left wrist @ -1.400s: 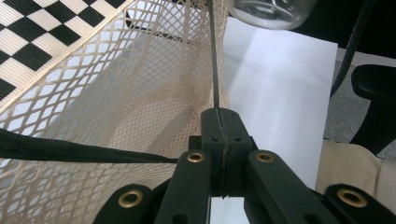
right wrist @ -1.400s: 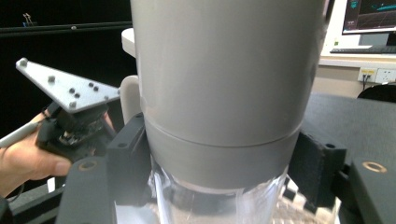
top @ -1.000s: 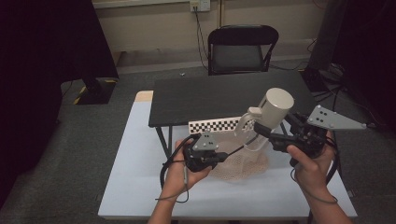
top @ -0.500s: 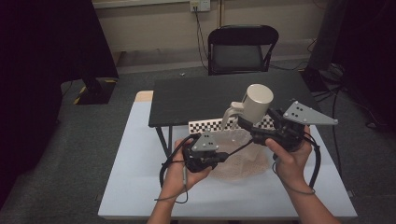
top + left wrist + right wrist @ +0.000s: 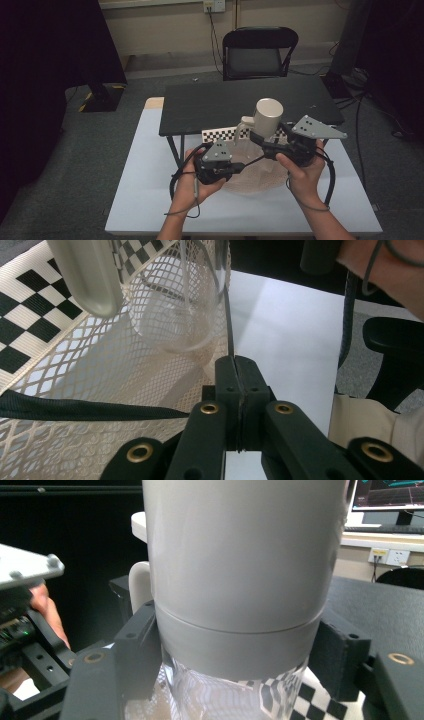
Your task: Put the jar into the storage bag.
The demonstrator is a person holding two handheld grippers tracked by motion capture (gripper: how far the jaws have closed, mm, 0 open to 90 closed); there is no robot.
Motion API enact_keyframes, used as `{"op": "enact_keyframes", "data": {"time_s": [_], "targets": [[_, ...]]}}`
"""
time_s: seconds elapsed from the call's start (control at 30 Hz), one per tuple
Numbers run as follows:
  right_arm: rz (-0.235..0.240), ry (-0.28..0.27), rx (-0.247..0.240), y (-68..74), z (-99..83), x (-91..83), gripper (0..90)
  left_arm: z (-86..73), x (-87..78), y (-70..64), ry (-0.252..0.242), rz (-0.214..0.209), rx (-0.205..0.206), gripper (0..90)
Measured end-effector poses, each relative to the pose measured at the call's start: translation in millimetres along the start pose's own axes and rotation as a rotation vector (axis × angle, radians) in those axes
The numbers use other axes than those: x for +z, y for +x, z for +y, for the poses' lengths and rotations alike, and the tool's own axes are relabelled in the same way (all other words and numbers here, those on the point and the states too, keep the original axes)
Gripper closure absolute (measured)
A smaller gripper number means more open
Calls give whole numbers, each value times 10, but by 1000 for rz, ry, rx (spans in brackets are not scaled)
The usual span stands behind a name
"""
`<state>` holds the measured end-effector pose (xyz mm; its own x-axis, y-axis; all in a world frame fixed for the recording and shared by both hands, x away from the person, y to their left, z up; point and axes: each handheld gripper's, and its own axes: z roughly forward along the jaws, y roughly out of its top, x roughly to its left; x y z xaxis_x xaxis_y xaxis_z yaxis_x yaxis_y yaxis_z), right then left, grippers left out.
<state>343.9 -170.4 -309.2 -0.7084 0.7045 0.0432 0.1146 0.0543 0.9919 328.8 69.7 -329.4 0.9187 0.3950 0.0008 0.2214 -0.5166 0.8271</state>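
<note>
While your right claw [image 5: 266, 144] clamps the grey-lidded jug [image 5: 266, 117], it hangs above the counter [image 5: 150, 200].
Left claw [image 5: 239, 371]: closed on mesh bag [image 5: 100, 390] edge.

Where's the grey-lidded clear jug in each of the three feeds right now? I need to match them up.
High view: jug right of centre, lid uppermost, held by the right hand-held gripper above the mesh bag.
Left gripper view: top left, handle and clear body inside the mesh.
Right gripper view: centre, between the jaws.
Shared landmark: checkered strip.
</note>
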Motion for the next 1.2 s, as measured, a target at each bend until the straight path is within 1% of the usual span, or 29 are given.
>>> {"op": "enact_keyframes", "data": {"time_s": [0.13,0.27,0.47,0.6,0.7,0.87,1.03,1.2], "targets": [[0,7,6,-7,-79,7,311,-2,3,3,-1,0,-1,900],[-2,8,24,-10,-131,13,310,0,5,0,0,1,1,900],[-4,11,24,3,-188,27,310,0,-3,0,-2,-1,-2,900],[-13,20,23,11,-237,42,310,2,-6,-1,-7,-2,-4,900],[-23,19,37,10,-286,49,310,6,-10,-4,-2,1,2,900],[-31,26,36,16,-327,60,310,5,-14,-3,-7,0,0,900],[-41,31,49,12,-380,72,310,-1,-1,0,-1,4,-1,900],[-47,35,45,14,-425,80,310,-2,3,2,1,5,-2,900]]}}
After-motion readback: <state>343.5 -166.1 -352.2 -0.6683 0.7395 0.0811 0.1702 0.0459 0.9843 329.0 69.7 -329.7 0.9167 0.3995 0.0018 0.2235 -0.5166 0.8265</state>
